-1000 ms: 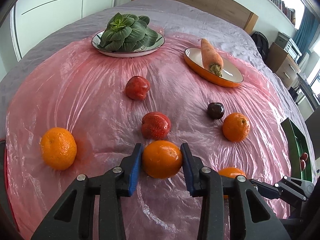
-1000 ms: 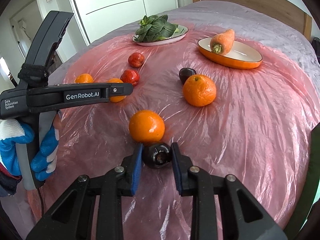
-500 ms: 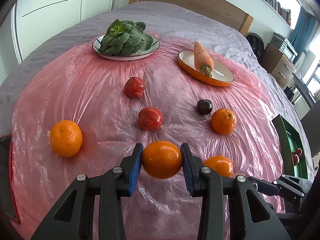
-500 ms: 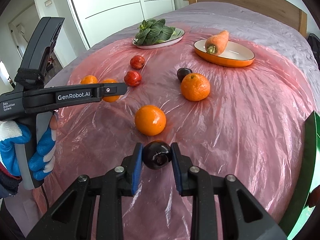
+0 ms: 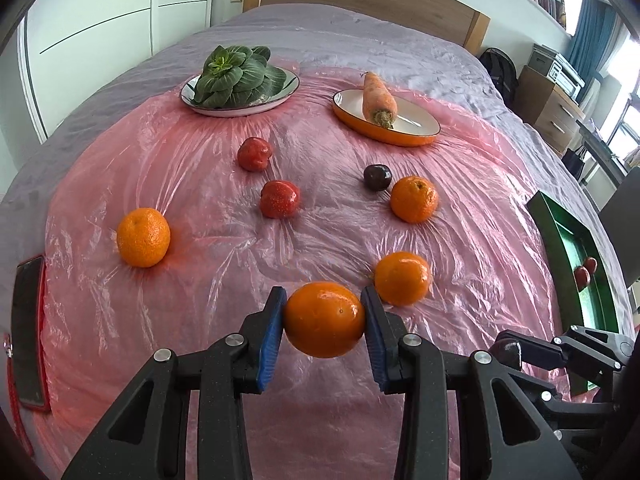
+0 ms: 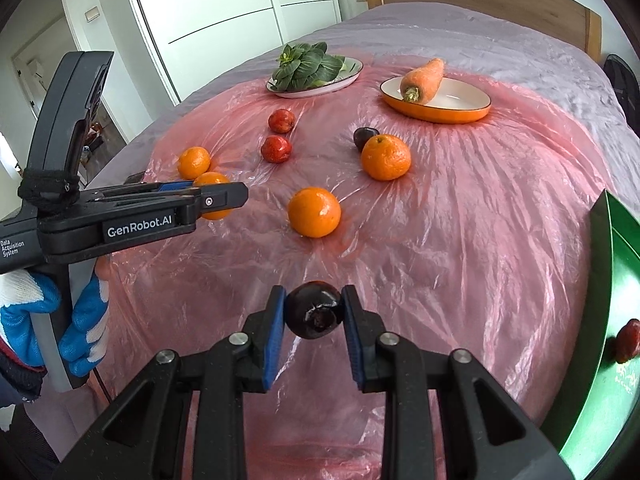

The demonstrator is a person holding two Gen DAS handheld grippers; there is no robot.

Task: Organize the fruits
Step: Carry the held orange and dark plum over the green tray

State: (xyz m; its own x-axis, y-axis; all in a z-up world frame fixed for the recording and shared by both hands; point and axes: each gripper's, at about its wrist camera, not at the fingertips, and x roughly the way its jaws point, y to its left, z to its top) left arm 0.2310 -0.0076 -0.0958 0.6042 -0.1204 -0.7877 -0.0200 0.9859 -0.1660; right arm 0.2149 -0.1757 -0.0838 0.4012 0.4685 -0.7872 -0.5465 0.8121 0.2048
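Left gripper [image 5: 324, 322] grips an orange [image 5: 324, 320]; right gripper [image 6: 314, 316] grips a plum [image 6: 314, 316], both held above the bed [image 5: 360, 28]. Green tray [image 6: 612, 320] holds one red fruit [image 6: 627, 340]; seven fruits remain on the bed.

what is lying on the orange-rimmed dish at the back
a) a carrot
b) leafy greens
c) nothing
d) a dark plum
a: a carrot lies across the orange-rimmed dish, stem end toward the camera; the leafy greens sit on the other, white plate to its left.
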